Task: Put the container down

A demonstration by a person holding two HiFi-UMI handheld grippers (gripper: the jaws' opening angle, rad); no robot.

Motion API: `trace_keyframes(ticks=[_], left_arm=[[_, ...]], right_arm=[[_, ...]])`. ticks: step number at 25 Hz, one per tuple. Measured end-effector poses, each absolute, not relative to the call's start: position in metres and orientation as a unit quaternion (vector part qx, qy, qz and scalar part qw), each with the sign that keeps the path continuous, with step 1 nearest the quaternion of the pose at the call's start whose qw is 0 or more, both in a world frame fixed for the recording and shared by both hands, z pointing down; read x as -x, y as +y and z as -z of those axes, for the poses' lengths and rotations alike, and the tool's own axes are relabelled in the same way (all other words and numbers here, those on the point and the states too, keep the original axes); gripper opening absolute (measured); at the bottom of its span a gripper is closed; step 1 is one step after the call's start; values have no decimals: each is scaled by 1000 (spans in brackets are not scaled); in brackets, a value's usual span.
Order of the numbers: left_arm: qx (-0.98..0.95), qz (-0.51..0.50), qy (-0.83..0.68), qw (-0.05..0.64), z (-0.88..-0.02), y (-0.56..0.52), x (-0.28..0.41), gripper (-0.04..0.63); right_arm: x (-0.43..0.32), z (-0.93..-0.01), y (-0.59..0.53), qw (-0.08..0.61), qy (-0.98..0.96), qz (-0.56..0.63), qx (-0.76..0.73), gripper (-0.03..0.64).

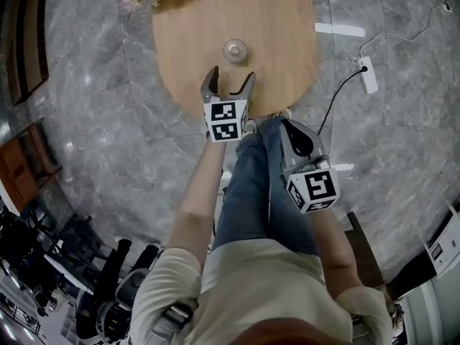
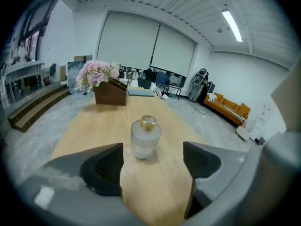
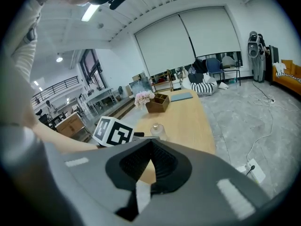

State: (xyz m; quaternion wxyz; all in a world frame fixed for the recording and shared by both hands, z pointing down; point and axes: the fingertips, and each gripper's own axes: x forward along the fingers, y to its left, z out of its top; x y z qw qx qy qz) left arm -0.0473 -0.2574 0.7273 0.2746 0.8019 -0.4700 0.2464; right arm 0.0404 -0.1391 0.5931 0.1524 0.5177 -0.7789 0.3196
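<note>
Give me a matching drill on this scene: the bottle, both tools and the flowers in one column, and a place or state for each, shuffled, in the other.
Things
1. bottle
2. left tool
3. right tool
4. flowers

Place or state
a. jaws together
b. pink, at the far end of the table
c. upright on the table, nothing touching it
d. jaws wide apart, nothing between them

Pairs: 1-c, 2-d, 3-a, 4-b
</note>
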Motion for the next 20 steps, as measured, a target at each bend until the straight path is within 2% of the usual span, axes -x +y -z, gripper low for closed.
trace_keyframes(ticks=[3, 6, 13, 20], left_arm=[[-804, -234, -466, 286, -701, -237, 48, 375], [-804, -211, -471, 294, -667, -219, 53, 229], [-812, -187, -474, 285, -579, -187, 64, 15], [-820, -175, -469, 278, -499, -151, 81, 1]], right_arm=[[-39, -575, -133, 147, -780, -309, -524, 2], [-36, -557, -123, 142, -780, -302, -529, 2], [-32, -508, -109, 132, -781, -280, -542, 2], [-24, -452, -97, 129, -795, -248, -537, 2]])
